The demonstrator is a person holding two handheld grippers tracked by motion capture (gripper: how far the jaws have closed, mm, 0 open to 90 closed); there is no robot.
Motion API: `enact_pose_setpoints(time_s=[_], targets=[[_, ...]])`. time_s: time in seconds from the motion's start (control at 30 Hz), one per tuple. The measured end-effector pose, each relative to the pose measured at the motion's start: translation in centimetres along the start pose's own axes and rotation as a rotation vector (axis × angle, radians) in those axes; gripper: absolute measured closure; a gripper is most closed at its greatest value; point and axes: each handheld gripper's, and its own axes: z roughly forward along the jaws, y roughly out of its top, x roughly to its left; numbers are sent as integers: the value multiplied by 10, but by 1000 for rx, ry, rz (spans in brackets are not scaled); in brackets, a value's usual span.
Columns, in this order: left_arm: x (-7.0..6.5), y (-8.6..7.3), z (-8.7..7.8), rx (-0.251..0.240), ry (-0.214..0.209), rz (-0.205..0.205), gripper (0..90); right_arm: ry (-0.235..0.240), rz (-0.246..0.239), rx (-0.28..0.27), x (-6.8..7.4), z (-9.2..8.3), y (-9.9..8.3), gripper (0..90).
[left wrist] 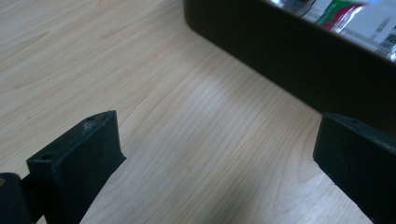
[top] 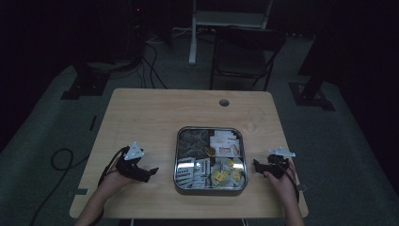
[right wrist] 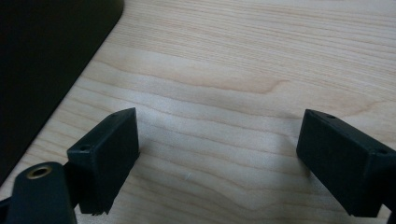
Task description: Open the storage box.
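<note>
**Inspector:** Fingers first. Left gripper has its jaws spread wide, with bare wood between them in the left gripper view and nothing held. Right gripper is likewise parted and empty; its own view shows plain table grain between the pads.

**Clerk:** And their positions?

**Inspector:** Both rest low on the table, one at either side of the tray. Taking the tray as the dial's centre, the left gripper sits at about eight o'clock and the right at about four, each near the tray but apart from it. Each points inward at it.

**Clerk:** Progress on the work?

**Inspector:** My judgement: not begun. No item is lifted or touched, and nothing from the tray lies on the table. The whole handling of the contents remains.

**Clerk:** Condition of the tray?

**Inspector:** Square, metal, rounded corners, set slightly toward six o'clock of table centre. It appears split into four sections, all filled: dark packets at ten o'clock, pale sachets at two, yellow-wrapped pieces at four, white printed packets at eight. A small round item lies near the middle. The light is dim, so labels cannot be read. The left gripper view shows the tray's dark outer wall close ahead.
</note>
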Motion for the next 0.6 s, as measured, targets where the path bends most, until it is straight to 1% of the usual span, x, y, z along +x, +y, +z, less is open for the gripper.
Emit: enact_pose_setpoints(time_s=[0.13, 0.37, 0.6], targets=[[-3, 6, 2, -9, -15, 12, 16, 0, 0, 0, 0, 0, 0, 126], [-6, 21, 1, -41, -43, 30, 16, 0, 0, 0, 0, 0, 0, 126], [-10, 35, 5, -43, -60, 61, 16, 0, 0, 0, 0, 0, 0, 126]])
